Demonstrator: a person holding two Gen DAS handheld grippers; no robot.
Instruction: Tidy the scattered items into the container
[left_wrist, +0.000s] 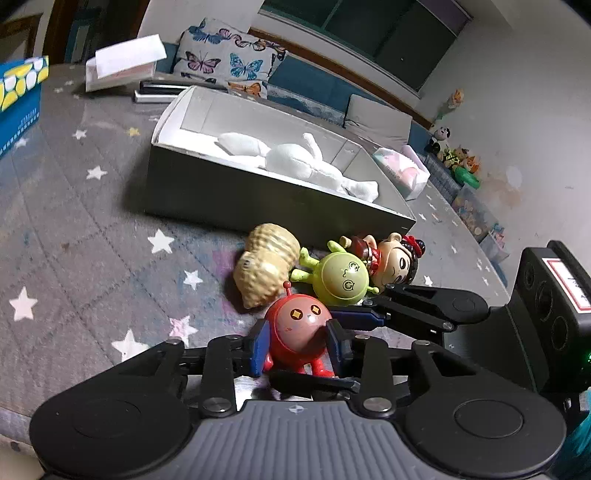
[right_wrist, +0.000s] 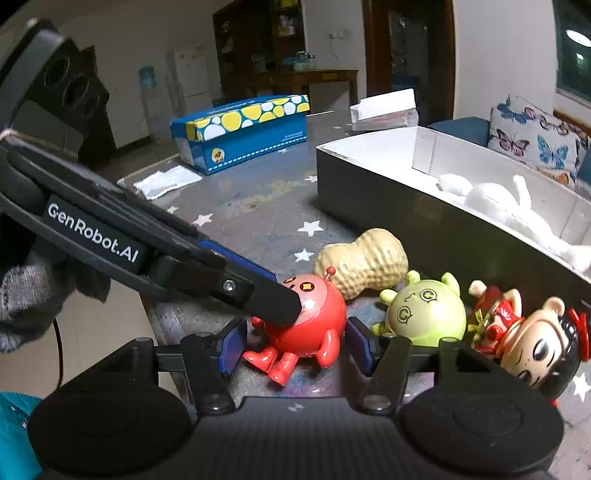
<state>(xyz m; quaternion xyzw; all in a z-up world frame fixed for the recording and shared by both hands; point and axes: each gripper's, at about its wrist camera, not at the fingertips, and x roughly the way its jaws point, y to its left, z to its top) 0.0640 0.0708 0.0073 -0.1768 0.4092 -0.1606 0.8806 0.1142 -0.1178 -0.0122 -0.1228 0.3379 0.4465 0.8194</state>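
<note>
Toys lie in a cluster on the starry grey mat (left_wrist: 74, 229), just ahead of both tongs. Left gripper (left_wrist: 297, 349) has its blue pads either side of the red round toy (left_wrist: 297, 328), pads touching its flanks, so it's gripping that toy. From the right wrist view the same red toy (right_wrist: 310, 325) sits between the right gripper (right_wrist: 293, 345) pads w/ gaps both sides, so right is open; left tong's finger crosses over the toy's face there.

Beyond the red toy, fwd of the left tips: green round toy (left_wrist: 343, 277) on its back, touching the red one or v. near. Peanut-shaped toy (left_wrist: 266, 269) lies to the left of the green one, tilted. Doll w/ black hair and red bow (left_wrist: 395, 262) lies on its side right of green, beside the right gripper's outer finger in the right view (right_wrist: 532, 347).

Container box (left_wrist: 258, 199), grey outside, white inside, sits further ahead past the toys; white plush (left_wrist: 295, 158) lies inside it. Blue patterned box (right_wrist: 240, 129) well apart, far side of the mat.
</note>
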